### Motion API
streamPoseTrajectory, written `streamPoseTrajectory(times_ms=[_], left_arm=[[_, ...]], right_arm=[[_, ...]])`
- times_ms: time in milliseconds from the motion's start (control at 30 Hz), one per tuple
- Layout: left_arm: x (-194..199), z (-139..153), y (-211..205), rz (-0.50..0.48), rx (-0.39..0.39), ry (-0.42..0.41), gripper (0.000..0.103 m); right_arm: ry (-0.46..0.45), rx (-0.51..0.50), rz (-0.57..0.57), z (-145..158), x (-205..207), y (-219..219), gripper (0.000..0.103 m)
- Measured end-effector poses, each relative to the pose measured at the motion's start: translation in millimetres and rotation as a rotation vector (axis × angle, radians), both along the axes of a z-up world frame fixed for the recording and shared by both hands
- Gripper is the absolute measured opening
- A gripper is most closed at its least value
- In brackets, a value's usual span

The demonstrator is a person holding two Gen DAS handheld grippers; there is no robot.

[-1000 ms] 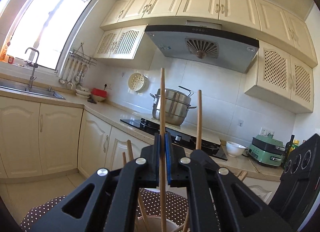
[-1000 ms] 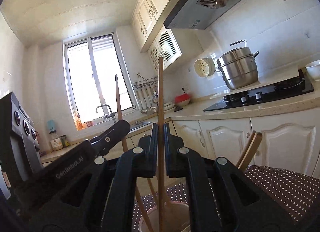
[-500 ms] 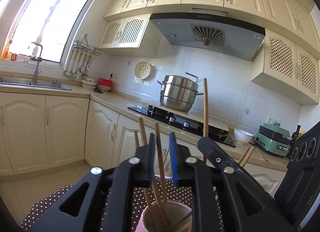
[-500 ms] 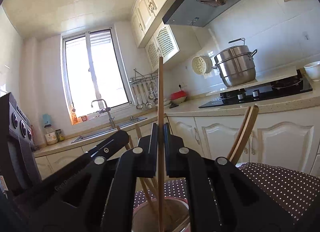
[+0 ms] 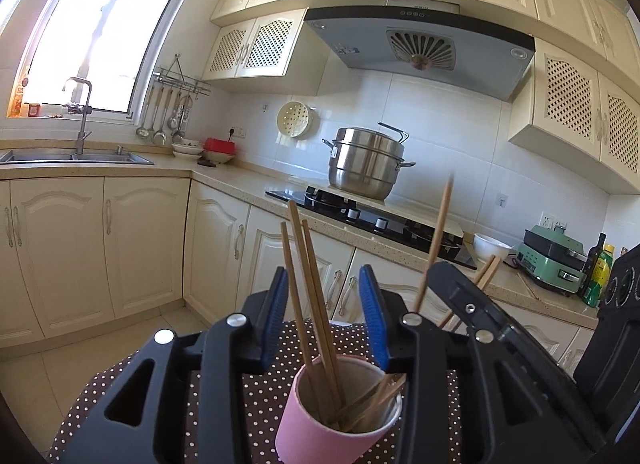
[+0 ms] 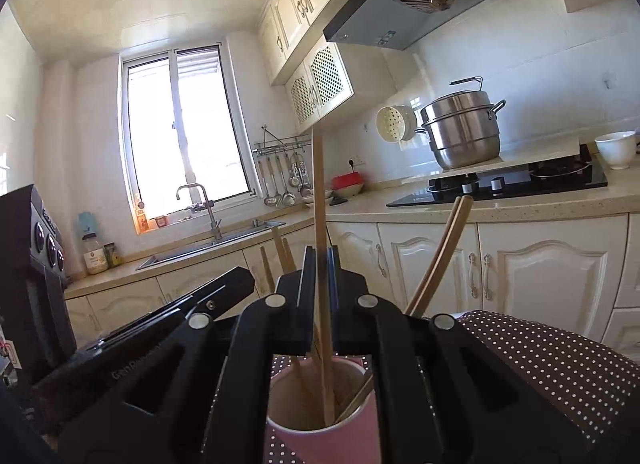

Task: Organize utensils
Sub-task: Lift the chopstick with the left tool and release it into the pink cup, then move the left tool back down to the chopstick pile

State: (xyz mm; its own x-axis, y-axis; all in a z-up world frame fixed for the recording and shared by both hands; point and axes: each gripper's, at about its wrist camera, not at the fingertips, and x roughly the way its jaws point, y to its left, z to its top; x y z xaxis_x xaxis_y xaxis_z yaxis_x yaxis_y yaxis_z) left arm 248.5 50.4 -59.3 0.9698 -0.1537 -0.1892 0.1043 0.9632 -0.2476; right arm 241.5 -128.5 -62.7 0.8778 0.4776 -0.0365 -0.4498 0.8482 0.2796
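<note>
— Which step was in hand there?

— Dropping chopsticks into the pink cup (image 5: 340, 416), which stood on the dotted cloth (image 5: 224, 404) directly under both tools. The left gripper (image 5: 324, 316) had just been opening; its blue fingers (image 5: 276, 312) stood partly apart, with three chopsticks (image 5: 308, 288) leaning between them but not pressed, their lower ends already down in the cup.

— And the other side?

— The right gripper (image 6: 320, 264) was clamped tight on a single chopstick (image 6: 320, 199), held nearly upright, its lower end inside the cup's mouth — whether it touched the bottom I couldn't tell.

— So what did the next move call for?

— My guess: letting go on the right so that stick could settle among the rest, then drawing both tools back without knocking the leaning sticks or tipping the cup, which looked light.
</note>
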Motion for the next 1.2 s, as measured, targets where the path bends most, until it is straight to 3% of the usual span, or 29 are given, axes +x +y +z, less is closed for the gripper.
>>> streamPoseTrajectory(times_ms=[333, 867, 1200], left_arm=[[-23.8, -0.2, 1.6, 0.014, 0.006, 0.013, 0.039], [-72.6, 9.9, -10.7, 0.033, 0.074, 0.031, 0.054], [-97.2, 3.3, 6.9, 0.024, 0.045, 0.158, 0.062]], right_arm=[[0.027, -0.028, -0.004, -3.7, -21.1, -1.3, 0.007], [0.098, -0.055, -0.014, -5.2, -54.9, -7.0, 0.007], [0.198, -0.078, -0.04, -14.5, -74.3, -17.2, 0.007]])
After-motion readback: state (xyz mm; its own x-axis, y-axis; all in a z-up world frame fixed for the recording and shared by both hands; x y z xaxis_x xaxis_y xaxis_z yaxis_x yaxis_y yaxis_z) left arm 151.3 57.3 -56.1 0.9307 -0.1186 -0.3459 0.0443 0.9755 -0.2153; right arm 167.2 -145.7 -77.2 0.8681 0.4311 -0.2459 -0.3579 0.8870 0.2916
